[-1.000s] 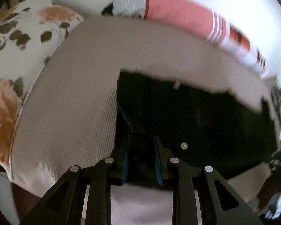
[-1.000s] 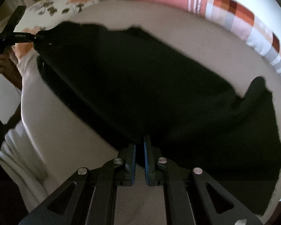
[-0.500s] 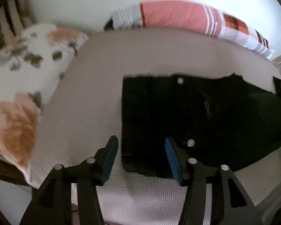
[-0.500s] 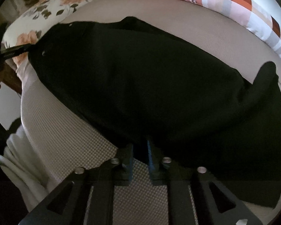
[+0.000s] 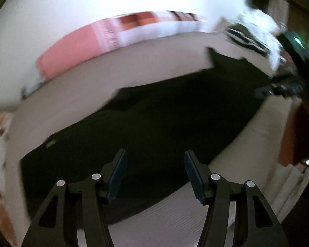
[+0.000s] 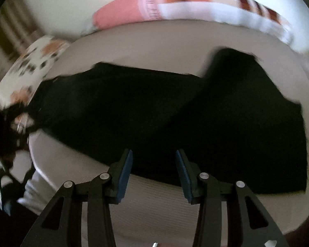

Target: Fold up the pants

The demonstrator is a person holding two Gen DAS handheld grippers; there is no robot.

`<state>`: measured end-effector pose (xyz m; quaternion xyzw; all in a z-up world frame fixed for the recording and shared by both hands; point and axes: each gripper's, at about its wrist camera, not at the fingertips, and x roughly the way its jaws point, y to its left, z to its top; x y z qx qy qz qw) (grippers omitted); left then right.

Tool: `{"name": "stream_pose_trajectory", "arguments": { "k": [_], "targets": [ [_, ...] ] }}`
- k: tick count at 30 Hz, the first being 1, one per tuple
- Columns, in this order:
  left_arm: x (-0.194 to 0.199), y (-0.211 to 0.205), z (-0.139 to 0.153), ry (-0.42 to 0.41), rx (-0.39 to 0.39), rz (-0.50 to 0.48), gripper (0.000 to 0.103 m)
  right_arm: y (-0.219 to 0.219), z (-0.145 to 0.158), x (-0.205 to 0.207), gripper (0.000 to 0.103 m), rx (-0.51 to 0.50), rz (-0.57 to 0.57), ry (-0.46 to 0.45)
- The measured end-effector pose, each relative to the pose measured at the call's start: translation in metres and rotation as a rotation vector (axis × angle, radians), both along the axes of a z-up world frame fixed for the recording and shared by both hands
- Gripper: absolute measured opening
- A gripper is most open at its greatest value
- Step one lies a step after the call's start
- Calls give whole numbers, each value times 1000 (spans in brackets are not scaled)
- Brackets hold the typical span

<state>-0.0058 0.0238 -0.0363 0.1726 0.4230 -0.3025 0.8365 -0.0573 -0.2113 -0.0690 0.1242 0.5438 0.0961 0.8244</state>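
Two grippers hang over the bed I am working on, its beige ribbed cover filling both views. Black pants lie flat across it, lengthwise, one leg end kinked up at the far right. Along the far edge sits a pink striped pillow, with a floral pillow to the left. My left gripper stands open above the pants, empty. My right gripper, jaws just parting, holds nothing at the pants' near edge.
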Motion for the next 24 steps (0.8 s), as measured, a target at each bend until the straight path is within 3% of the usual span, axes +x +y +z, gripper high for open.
{"name": "stream_pose_trajectory", "arguments": {
  "k": [6, 16, 17, 20, 24],
  "targets": [
    [-2, -66, -14, 41, -46, -159, 59, -40, -25, -7, 43, 145, -133, 74],
    [-21, -129, -41, 61, -2, -272, 59, -43, -68, 20, 43, 381, -239, 144],
    [-22, -131, -43, 65, -3, -279, 59, -43, -70, 23, 40, 391, -260, 139],
    [-25, -143, -46, 68, -6, -293, 59, -50, -67, 28, 9, 398, -287, 121],
    [-22, -153, -50, 75, -13, -290, 59, -59, -60, 26, 8, 473, -305, 97]
  ]
}}
